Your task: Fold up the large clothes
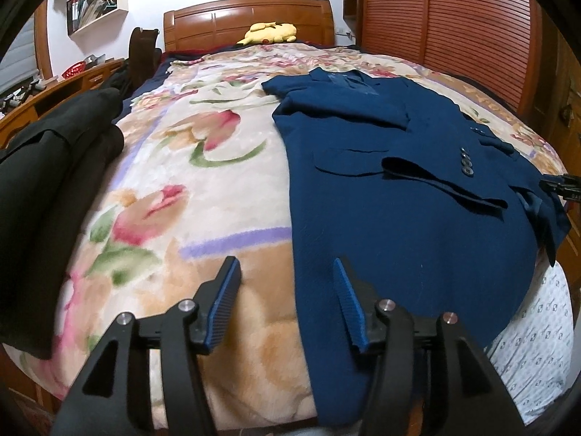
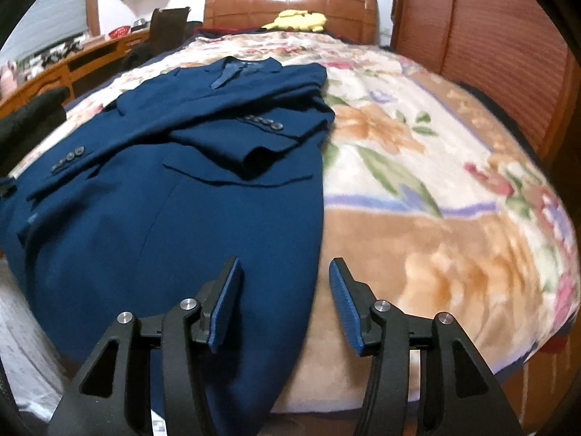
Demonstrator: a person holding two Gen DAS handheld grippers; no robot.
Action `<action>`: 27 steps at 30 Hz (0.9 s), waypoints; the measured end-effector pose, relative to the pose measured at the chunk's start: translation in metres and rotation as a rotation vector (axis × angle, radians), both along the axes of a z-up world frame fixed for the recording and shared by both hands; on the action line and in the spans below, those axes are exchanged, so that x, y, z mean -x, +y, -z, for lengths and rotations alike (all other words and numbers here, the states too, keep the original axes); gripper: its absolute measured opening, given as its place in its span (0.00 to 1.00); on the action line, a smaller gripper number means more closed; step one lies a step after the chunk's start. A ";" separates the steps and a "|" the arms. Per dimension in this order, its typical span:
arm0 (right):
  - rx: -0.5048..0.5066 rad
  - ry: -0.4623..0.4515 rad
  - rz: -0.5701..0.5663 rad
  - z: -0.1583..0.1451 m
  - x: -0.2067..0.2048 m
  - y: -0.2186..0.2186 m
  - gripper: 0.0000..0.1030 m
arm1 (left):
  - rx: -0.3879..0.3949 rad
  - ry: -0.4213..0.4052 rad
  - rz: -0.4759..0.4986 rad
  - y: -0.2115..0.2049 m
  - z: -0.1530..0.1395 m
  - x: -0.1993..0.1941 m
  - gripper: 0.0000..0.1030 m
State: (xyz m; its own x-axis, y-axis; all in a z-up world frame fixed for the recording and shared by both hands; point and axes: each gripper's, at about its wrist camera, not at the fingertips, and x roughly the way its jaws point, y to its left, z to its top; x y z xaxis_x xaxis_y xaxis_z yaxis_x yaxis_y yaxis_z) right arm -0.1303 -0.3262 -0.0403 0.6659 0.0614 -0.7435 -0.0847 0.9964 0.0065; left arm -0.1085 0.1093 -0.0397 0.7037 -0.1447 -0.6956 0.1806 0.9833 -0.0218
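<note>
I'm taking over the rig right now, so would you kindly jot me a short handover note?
Left gripper: open, empty, straddling the blue jacket's left edge near the hem.
Right gripper: open, empty, straddling its right edge near the hem.
The jacket lies flat on the floral blanket, both sleeves already folded across the front.
Left: probably grip both hem corners and fold the hem up toward the collar.

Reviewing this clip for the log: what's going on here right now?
A person holds a gripper in each hand over a bed covered by a floral blanket. A blue suit jacket lies flat on it, sleeves folded across the front. The left gripper and right gripper are both open at the jacket's near hem, one at each side edge, gripping nothing yet. Dark clothes lie at the blanket's left edge.
</note>
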 end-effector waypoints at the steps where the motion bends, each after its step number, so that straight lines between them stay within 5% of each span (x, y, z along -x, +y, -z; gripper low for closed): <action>1: -0.018 0.003 0.000 0.000 0.000 -0.002 0.51 | 0.002 0.001 -0.002 0.000 0.000 0.001 0.51; 12: -0.036 0.030 -0.082 0.002 0.003 0.010 0.53 | 0.048 -0.018 -0.002 -0.004 0.002 0.008 0.51; 16: -0.058 0.041 -0.123 0.003 0.004 0.014 0.41 | 0.068 -0.011 0.013 -0.006 0.003 0.012 0.50; 22: -0.050 0.005 -0.154 -0.002 0.004 0.025 0.08 | 0.104 0.010 0.051 -0.009 -0.003 0.016 0.14; 24: -0.055 -0.024 -0.148 -0.008 0.005 0.028 0.05 | 0.100 0.005 0.065 -0.012 -0.009 0.020 0.03; 27: -0.068 -0.080 -0.139 -0.022 0.007 0.029 0.04 | 0.084 -0.036 0.075 -0.018 -0.026 0.027 0.00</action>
